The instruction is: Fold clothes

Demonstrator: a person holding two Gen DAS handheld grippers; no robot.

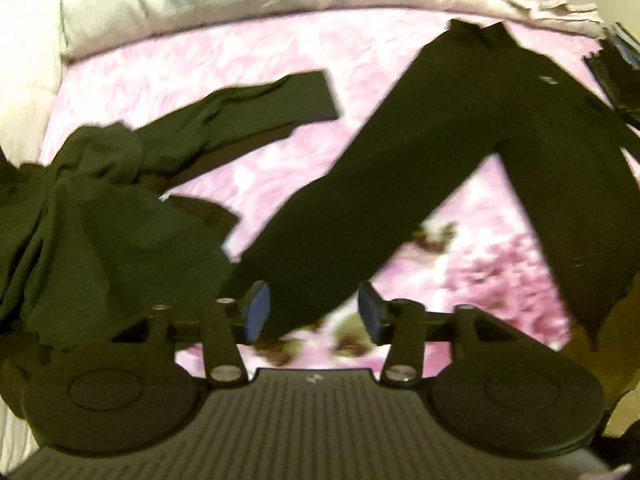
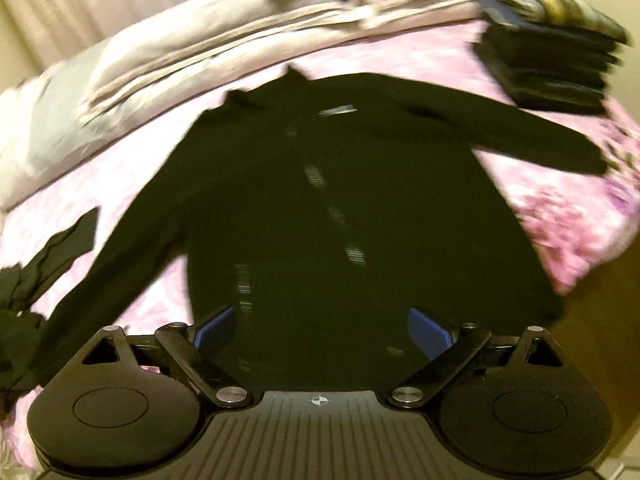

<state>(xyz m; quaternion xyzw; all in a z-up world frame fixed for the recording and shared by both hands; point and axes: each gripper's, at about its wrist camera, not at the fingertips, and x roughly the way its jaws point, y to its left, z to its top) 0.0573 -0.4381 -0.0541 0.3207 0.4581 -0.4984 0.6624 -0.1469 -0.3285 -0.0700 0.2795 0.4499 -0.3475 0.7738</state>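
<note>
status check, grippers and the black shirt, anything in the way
Left gripper open, over a sleeve end. Right gripper open, over the hem. Black shirt spread flat, unfolded. Crumpled dark garment lies beside that sleeve.

Black jacket (image 2: 320, 200): motion-blurred in the right wrist view; pale marks down its front and the small chest mark are smeared, unreadable. Lower hem hidden behind the right gripper (image 2: 320, 332). In the left wrist view its right side is cut off by the picture's edge.

Second dark garment (image 1: 100, 208): crumpled; type cannot be told; left part runs out of the picture, lower part hidden behind the left gripper (image 1: 314, 312).

Stack of dark folded items (image 2: 560, 68): blurred; count and kind unclear.

Pale bedding (image 2: 180, 52): smeared; separate pieces cannot be told apart.

Pink floral cover (image 1: 500, 288): pattern blurred, near edge hidden by gripper bodies.
</note>
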